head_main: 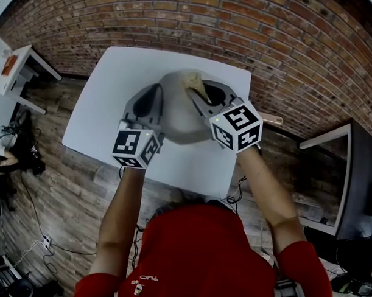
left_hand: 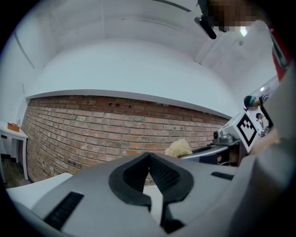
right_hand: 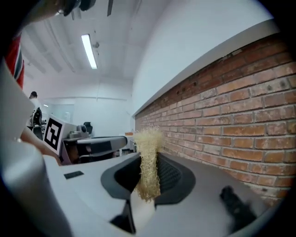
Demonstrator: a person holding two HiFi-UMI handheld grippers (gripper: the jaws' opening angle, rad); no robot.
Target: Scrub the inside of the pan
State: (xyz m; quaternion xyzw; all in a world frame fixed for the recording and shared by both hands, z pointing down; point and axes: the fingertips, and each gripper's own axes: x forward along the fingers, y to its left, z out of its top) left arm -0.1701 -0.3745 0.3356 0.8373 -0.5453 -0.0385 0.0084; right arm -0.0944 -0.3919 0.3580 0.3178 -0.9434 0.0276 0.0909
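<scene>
The pan (head_main: 178, 123) sits on the white desk (head_main: 112, 81), a grey round shape showing between my two grippers, with its pale wooden handle (head_main: 271, 119) sticking out past the desk's right edge. The right gripper (right_hand: 148, 159) is clamped on a straw-coloured fibre scrubber (right_hand: 149, 143), which stands up out of the jaws. The left gripper (left_hand: 149, 157) has its jaws pressed together at the tips with nothing between them.

The only markings are the black-and-white square patterns on the marker cubes (head_main: 237, 125) and some small white print on my red shirt (head_main: 200, 255), too small to read.

In the head view both grippers are over the pan and cover part of it, the left gripper (head_main: 156, 90) on its left side, the right gripper (head_main: 197, 93) on its right.

Beyond the desk runs a red brick wall (head_main: 178, 23). The floor (head_main: 69, 189) is wood planks with cables (head_main: 40, 237) lying on it. A small white side table (head_main: 21, 63) stands to the left.
</scene>
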